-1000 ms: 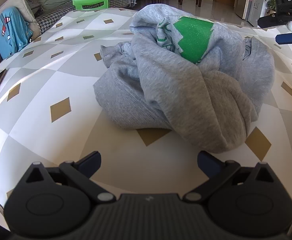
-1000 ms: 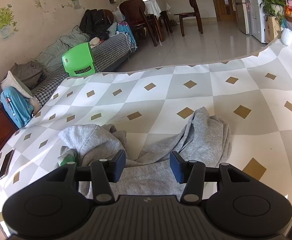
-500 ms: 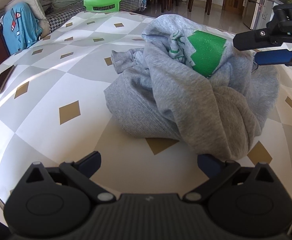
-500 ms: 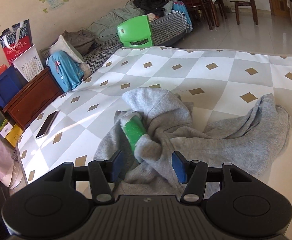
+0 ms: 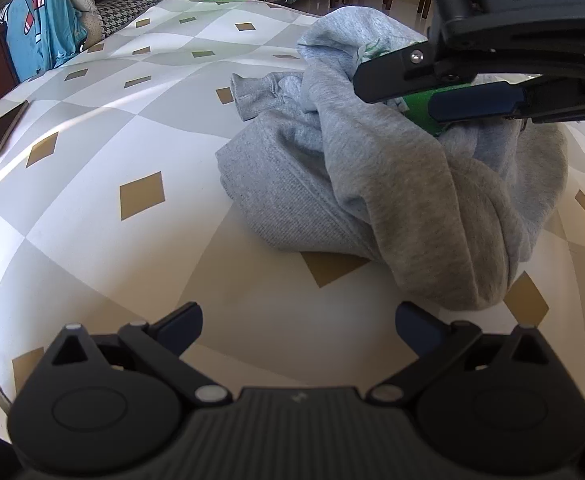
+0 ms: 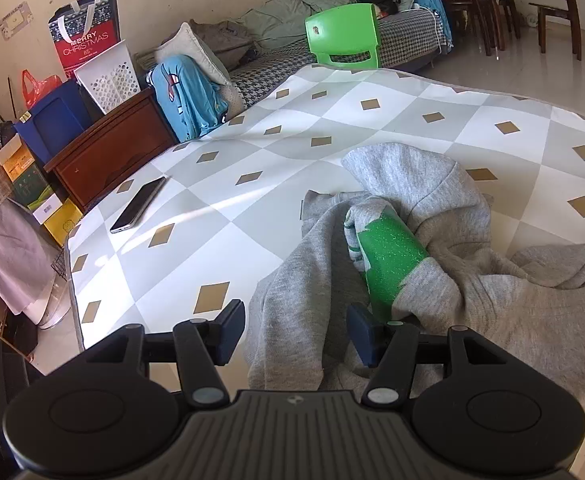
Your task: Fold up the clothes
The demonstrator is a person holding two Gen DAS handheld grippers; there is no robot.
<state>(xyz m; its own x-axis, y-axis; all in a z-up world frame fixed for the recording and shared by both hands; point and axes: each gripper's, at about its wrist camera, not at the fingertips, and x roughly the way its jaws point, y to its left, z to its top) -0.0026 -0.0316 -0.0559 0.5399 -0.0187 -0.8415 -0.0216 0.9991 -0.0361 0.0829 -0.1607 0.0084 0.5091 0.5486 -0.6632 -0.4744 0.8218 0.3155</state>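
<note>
The folding has hardly begun. The grey sweatshirt (image 5: 392, 184) lies as a crumpled heap on the checked worktop (image 5: 92, 184), toward its right side, with a green print (image 6: 388, 264) half hidden in the creases; no fold is visible and the sleeves are not laid out (one cuff sticks out at the far left of the heap). It must first be spread flat, I think, and then folded.

The left gripper (image 5: 298, 320) hangs just near of the heap with its fingers wide open and nothing between them. The right gripper (image 6: 298, 328) is over the heap; its fingers are opening, with grey cloth between them but not pressed.

Compared with a second ago, the right gripper has come from the far right edge across over the heap, and now it covers part of the green print in the left view. The left gripper has barely moved.
</note>
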